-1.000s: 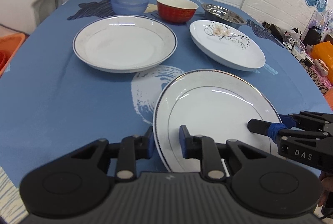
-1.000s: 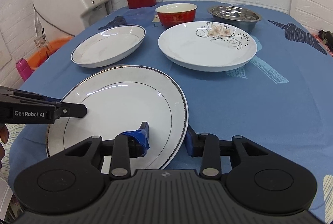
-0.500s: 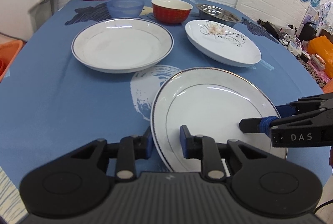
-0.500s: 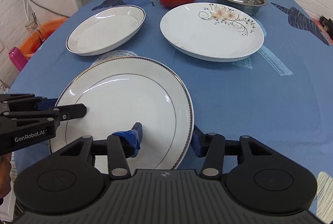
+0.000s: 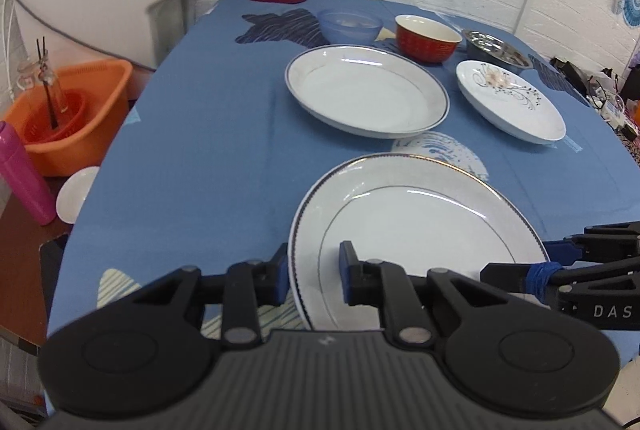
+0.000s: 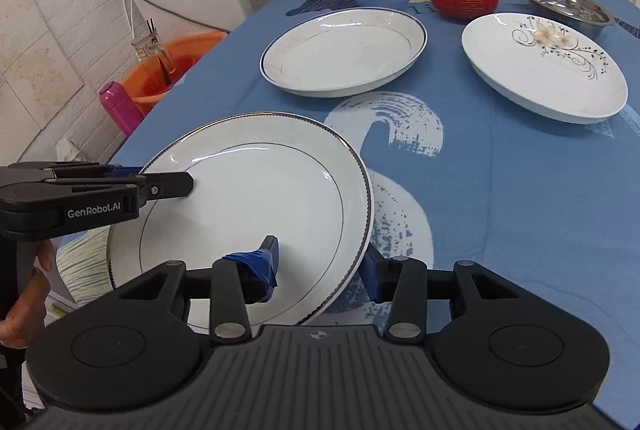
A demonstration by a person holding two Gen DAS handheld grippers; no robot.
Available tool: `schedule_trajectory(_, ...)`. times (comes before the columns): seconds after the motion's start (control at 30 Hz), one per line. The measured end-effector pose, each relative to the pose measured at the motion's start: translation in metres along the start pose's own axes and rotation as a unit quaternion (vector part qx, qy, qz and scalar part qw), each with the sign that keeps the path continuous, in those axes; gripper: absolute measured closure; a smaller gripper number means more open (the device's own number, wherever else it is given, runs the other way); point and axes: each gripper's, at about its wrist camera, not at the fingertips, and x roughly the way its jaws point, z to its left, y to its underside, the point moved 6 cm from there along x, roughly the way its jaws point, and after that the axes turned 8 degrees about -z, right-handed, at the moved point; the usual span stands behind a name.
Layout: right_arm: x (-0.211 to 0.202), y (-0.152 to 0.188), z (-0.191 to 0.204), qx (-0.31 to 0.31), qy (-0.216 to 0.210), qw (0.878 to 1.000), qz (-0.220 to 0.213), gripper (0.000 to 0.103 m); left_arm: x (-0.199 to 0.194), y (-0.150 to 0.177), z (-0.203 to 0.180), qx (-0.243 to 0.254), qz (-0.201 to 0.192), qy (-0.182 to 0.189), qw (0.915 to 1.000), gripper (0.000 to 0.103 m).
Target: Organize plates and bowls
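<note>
Plate held: the gold-rimmed plate hangs at the near edge of the worktop, lifted and tilted, its face up.
Left gripper: fingers pinch the plate's left rim, one finger above and one below.
Right gripper: fingers pinch the opposite rim the same way; a hand shows on the left gripper's handle.
Handling: judged stiff, glazed, slippery and breakable, moderately heavy; the rim is the only hold, and two opposite pinches suit it best.
Axis: round, so no long axis; its far edge looks to ride higher in the right wrist view.
Likely target: the blue-rimmed plate beyond, with the floral plate to its right.
Bowls: blue bowl, red bowl and steel bowl stand in a row at the back.
</note>
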Motion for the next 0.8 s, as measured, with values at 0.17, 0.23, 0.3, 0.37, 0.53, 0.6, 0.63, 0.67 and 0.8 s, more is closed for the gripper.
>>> schedule_trajectory(0.17, 0.007, -0.001, -0.002, -0.026, 0.022, 0.999, -0.004, 0.071, 0.013, 0.002, -0.003, -0.003, -0.013, -0.005, 0.9999, 0.088)
schedule_trajectory(0.23, 0.008, -0.001, -0.001, -0.028, 0.017, 0.999, -0.003, 0.071, 0.016, 0.0, -0.001, -0.008, -0.012, -0.005, 0.9999, 0.088)
schedule_trajectory(0.3, 0.009, -0.001, -0.001, -0.037, 0.009, 0.999, -0.001, 0.071, 0.018, 0.0, 0.003, -0.013, -0.012, -0.001, 0.9998, 0.088)
schedule_trajectory(0.37, 0.01, -0.003, -0.004, -0.029, 0.006, 1.0, 0.001, 0.071, 0.02, 0.003, 0.006, -0.022, -0.009, 0.006, 0.9997, 0.088)
schedule_trajectory(0.53, 0.011, -0.003, -0.003, -0.048, 0.01, 0.999, 0.013, 0.07, 0.022, 0.007, 0.002, -0.03, -0.005, 0.018, 0.9994, 0.087)
schedule_trajectory(0.6, 0.011, -0.006, -0.005, -0.054, 0.009, 0.998, 0.016, 0.071, 0.024, 0.005, 0.005, -0.031, 0.007, 0.025, 0.9992, 0.058)
schedule_trajectory(0.63, 0.008, -0.01, -0.009, -0.054, 0.018, 0.998, 0.008, 0.072, 0.021, 0.004, 0.009, -0.031, 0.004, 0.024, 0.9992, 0.044)
schedule_trajectory(0.67, 0.003, -0.016, -0.015, -0.053, 0.035, 0.998, -0.008, 0.072, 0.015, 0.001, 0.014, -0.031, -0.013, 0.02, 0.9992, 0.039)
schedule_trajectory(0.8, -0.007, -0.053, -0.032, -0.027, 0.046, 0.997, -0.057, 0.071, -0.004, -0.019, 0.034, -0.031, -0.041, 0.014, 0.9986, 0.039)
